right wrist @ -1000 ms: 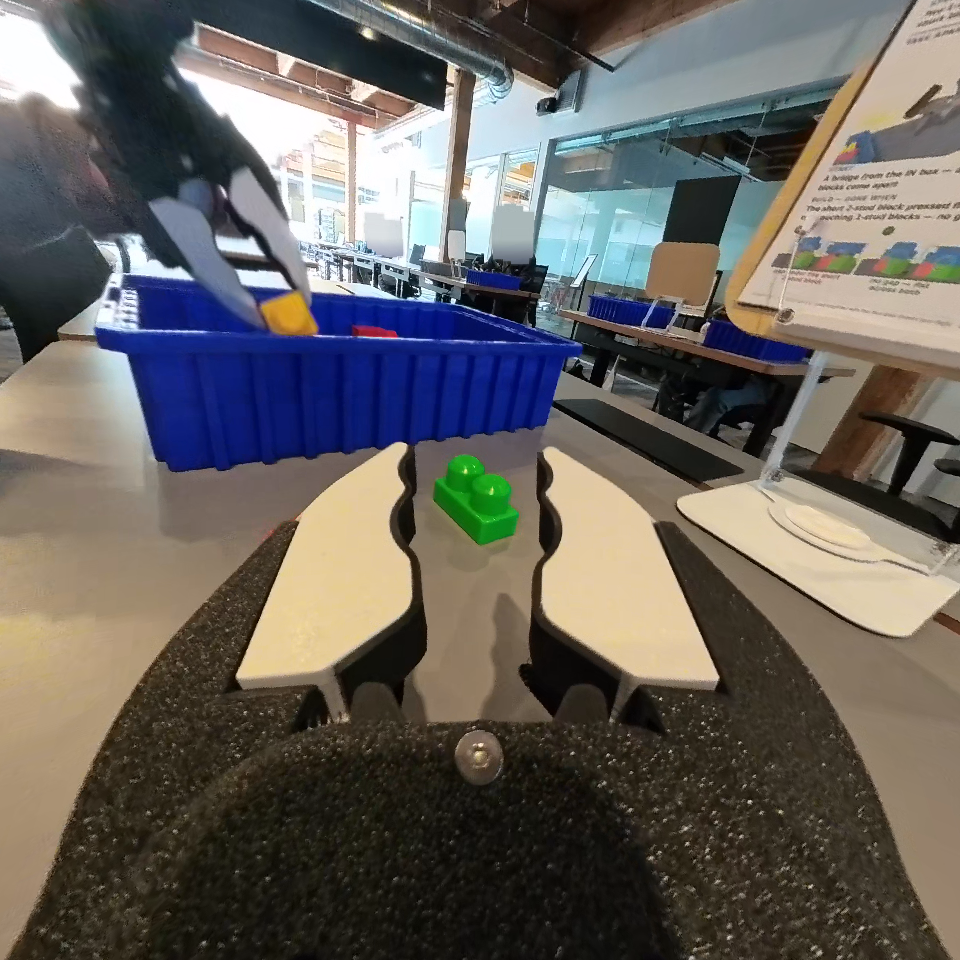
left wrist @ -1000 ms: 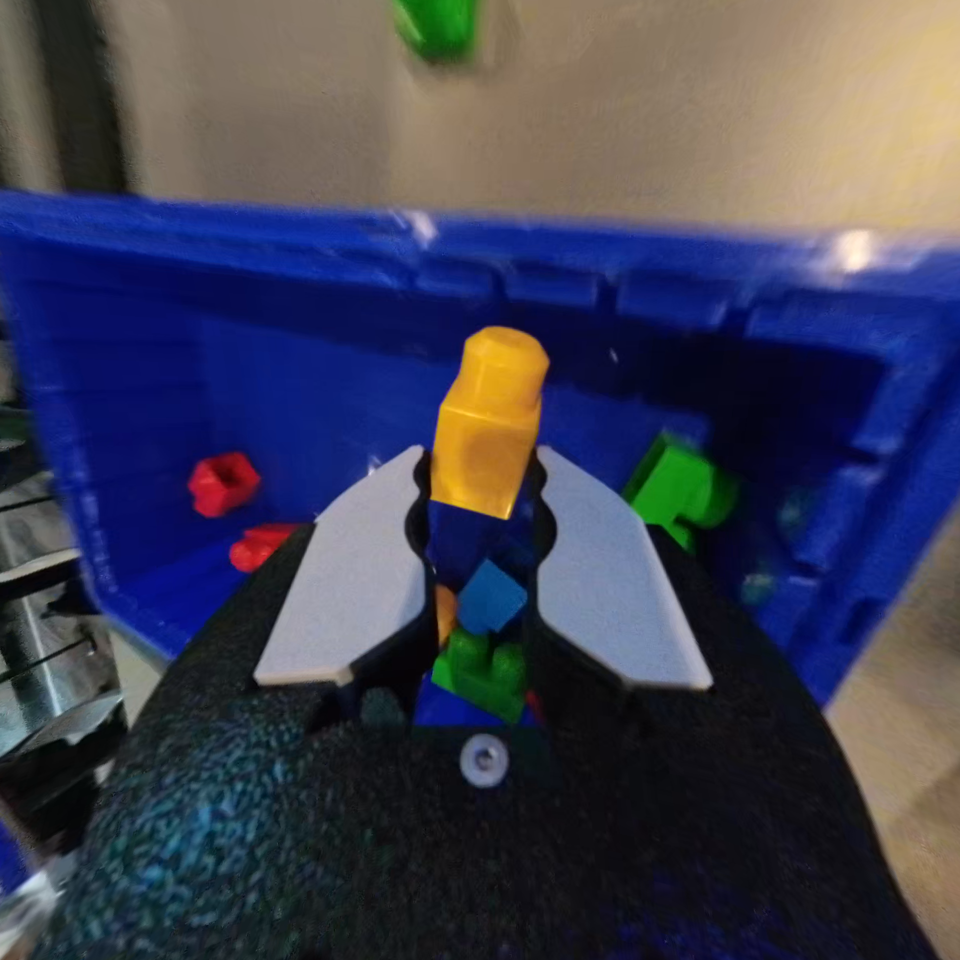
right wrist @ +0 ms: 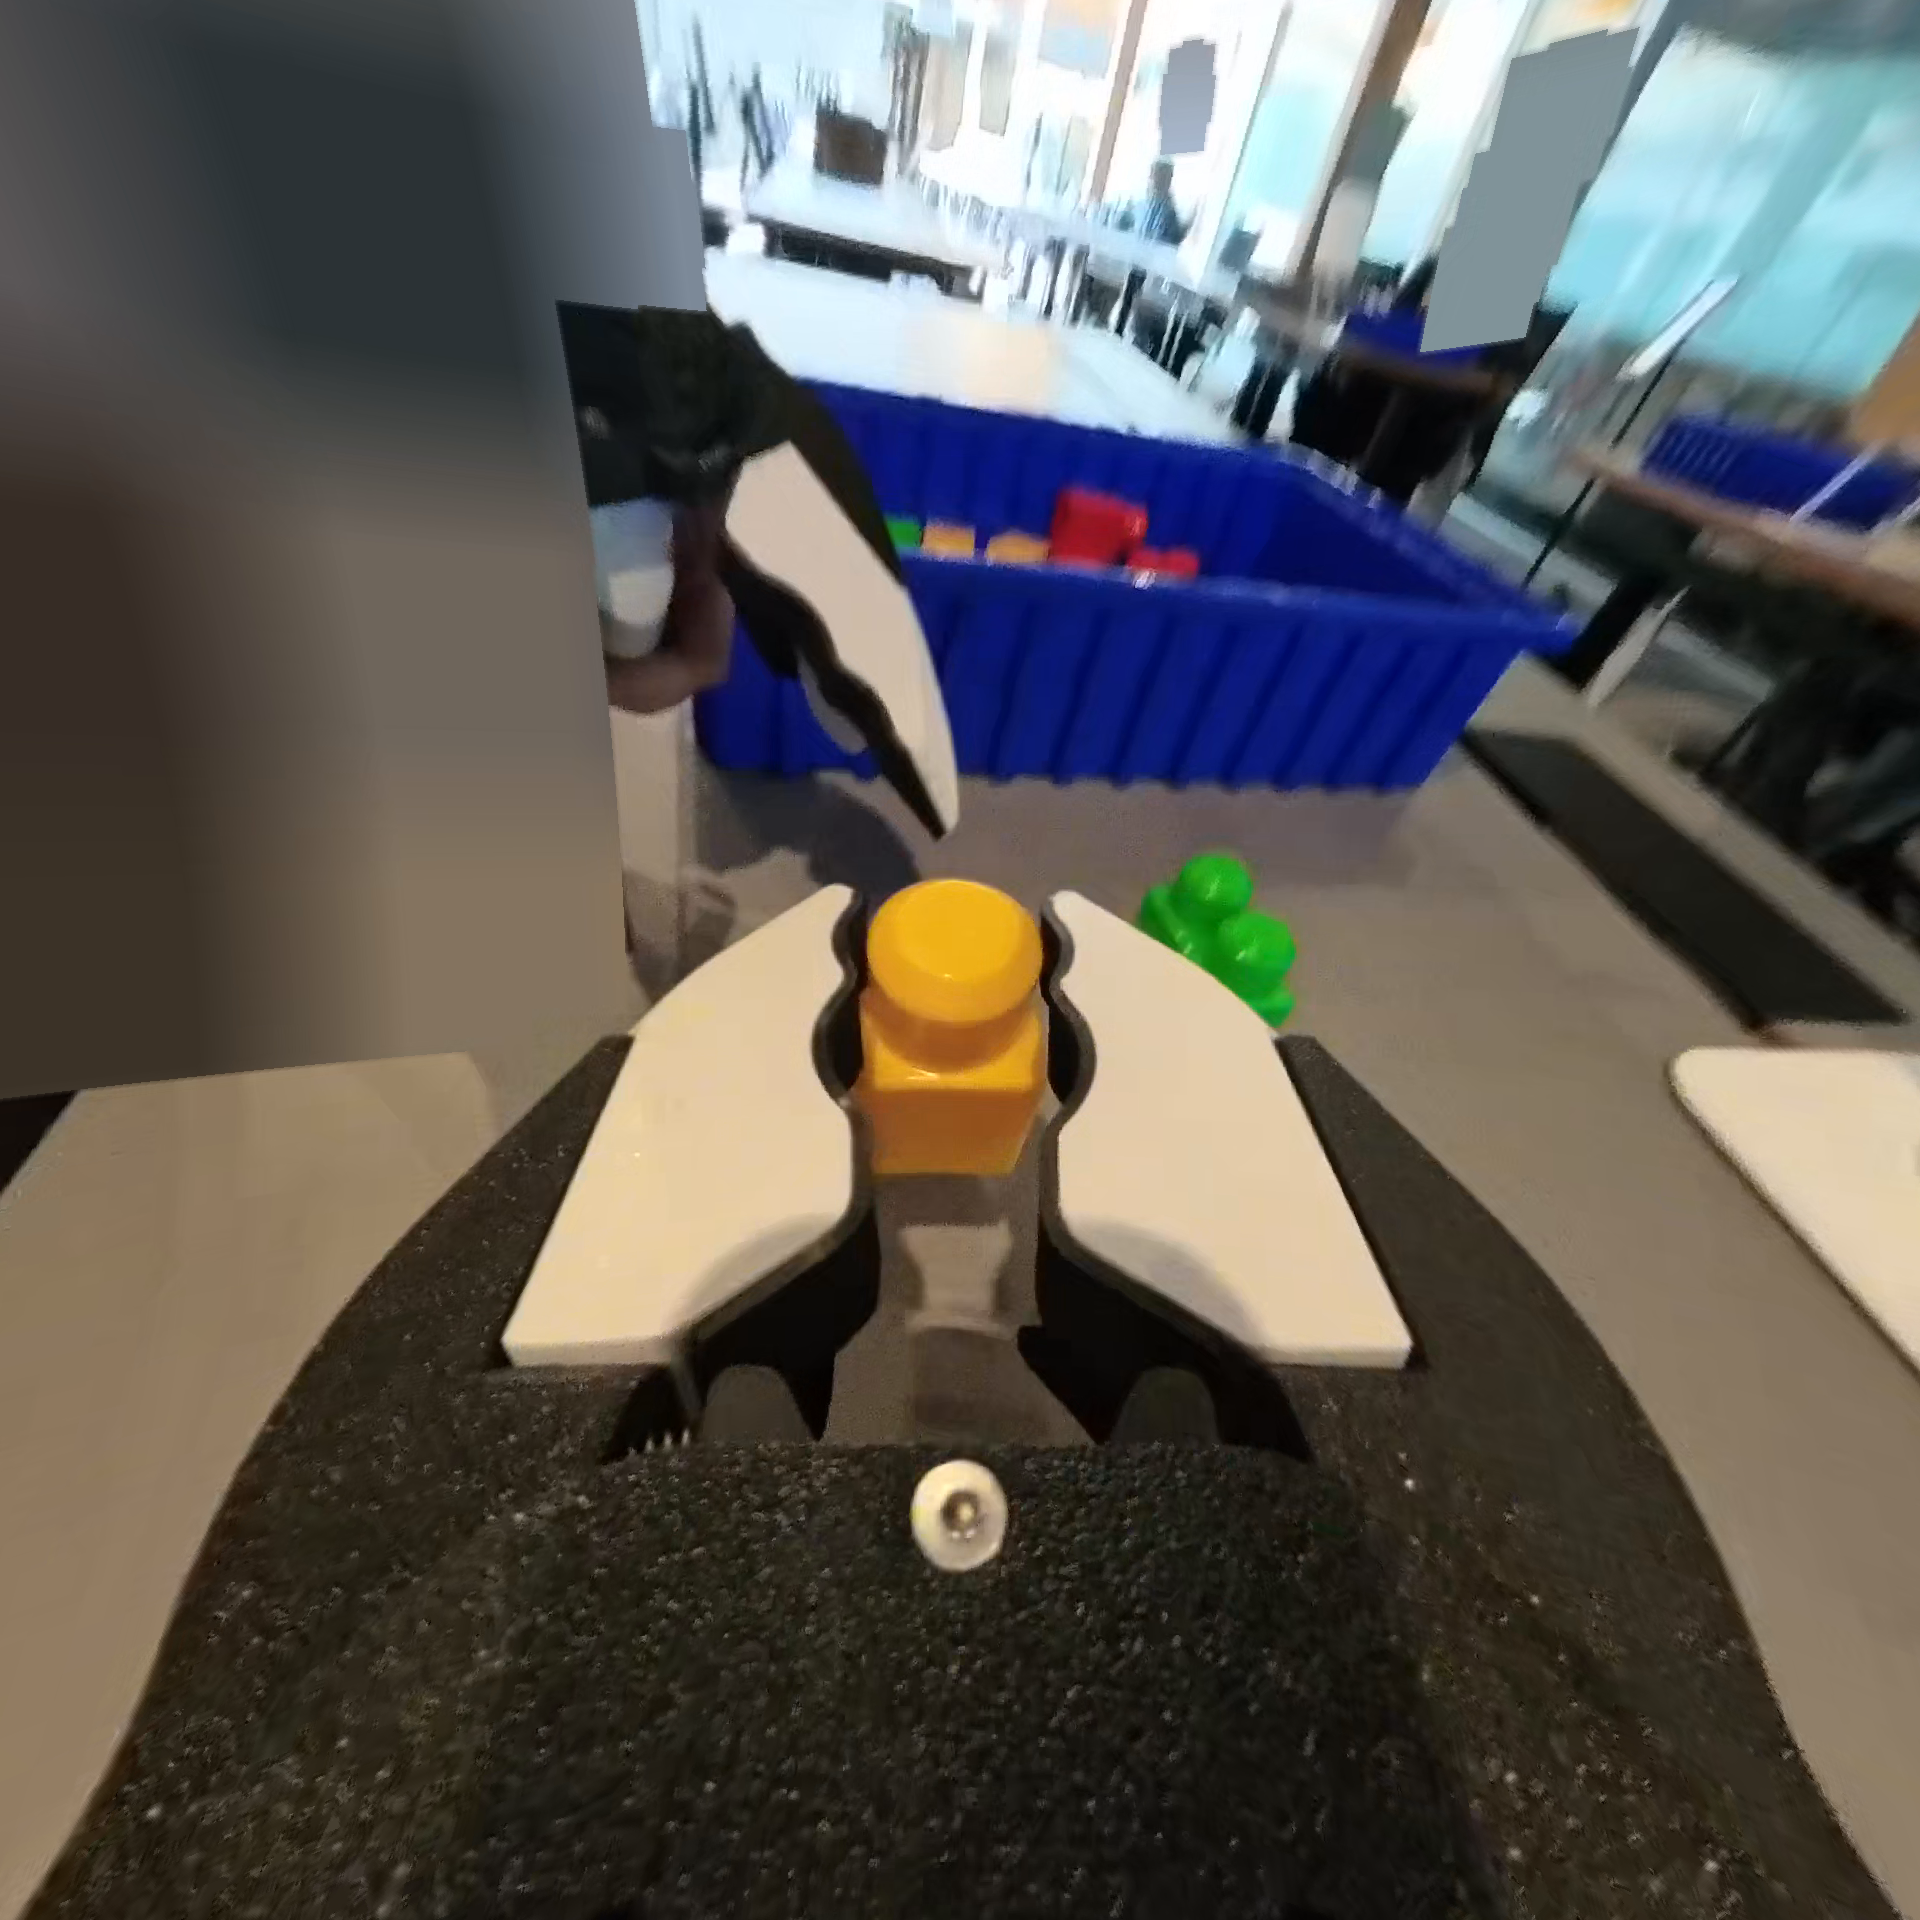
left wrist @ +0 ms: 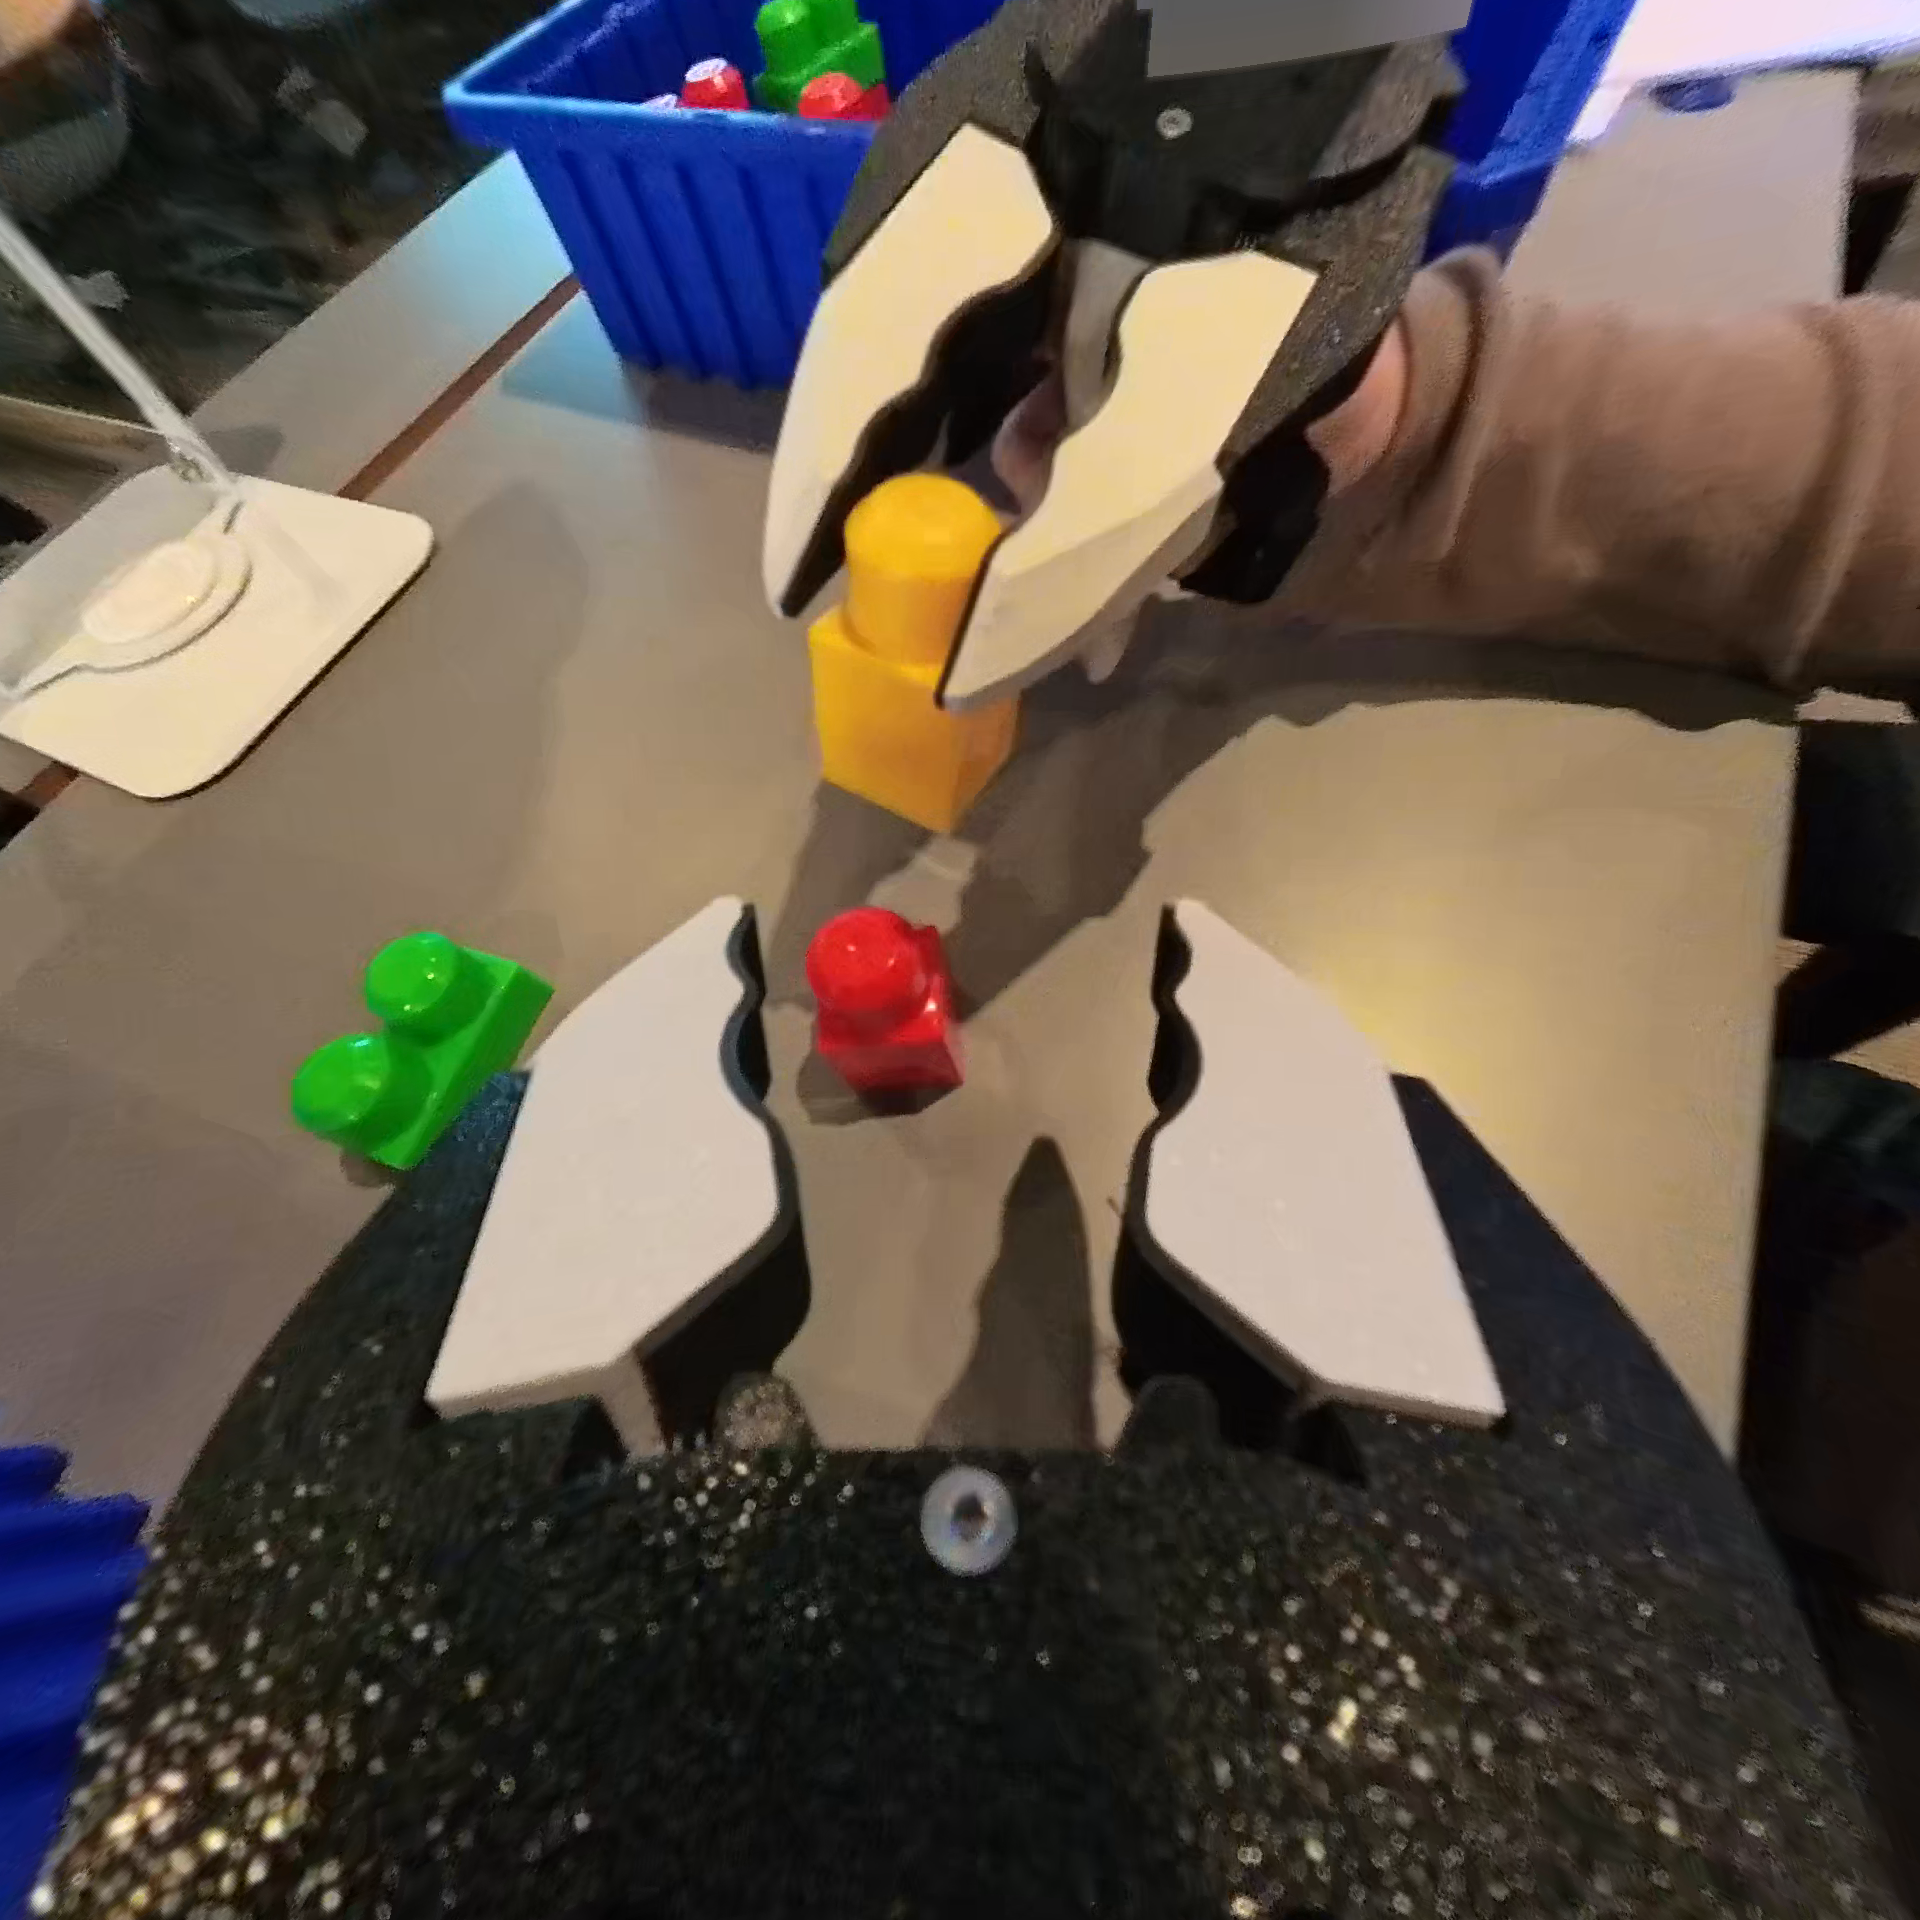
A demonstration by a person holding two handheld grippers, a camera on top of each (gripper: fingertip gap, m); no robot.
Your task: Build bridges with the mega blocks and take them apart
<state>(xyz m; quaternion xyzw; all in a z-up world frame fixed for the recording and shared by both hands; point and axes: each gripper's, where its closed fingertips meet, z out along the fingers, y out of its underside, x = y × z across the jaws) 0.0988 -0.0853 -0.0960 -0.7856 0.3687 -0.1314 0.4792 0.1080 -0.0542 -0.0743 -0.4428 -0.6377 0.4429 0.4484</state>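
Note:
My left gripper is open low over the grey table. A red one-stud block stands on the table between its fingertips, touching neither. A green two-stud block lies to its left. My right gripper is shut on a yellow one-stud block. In the left wrist view that yellow block stands upright on the table beyond the red one, with the right gripper gripping its stud from above. The green block shows right of the yellow one.
A blue bin with several red, green and yellow blocks stands at the back; it also shows in the right wrist view. A white stand base lies at the left. A person's sleeve reaches in from the right. My right fingertips sit around 5 cm from my left ones.
My left gripper has left the bin, let go of the yellow block and opened around a red block on the table. My right gripper has closed on the yellow block.

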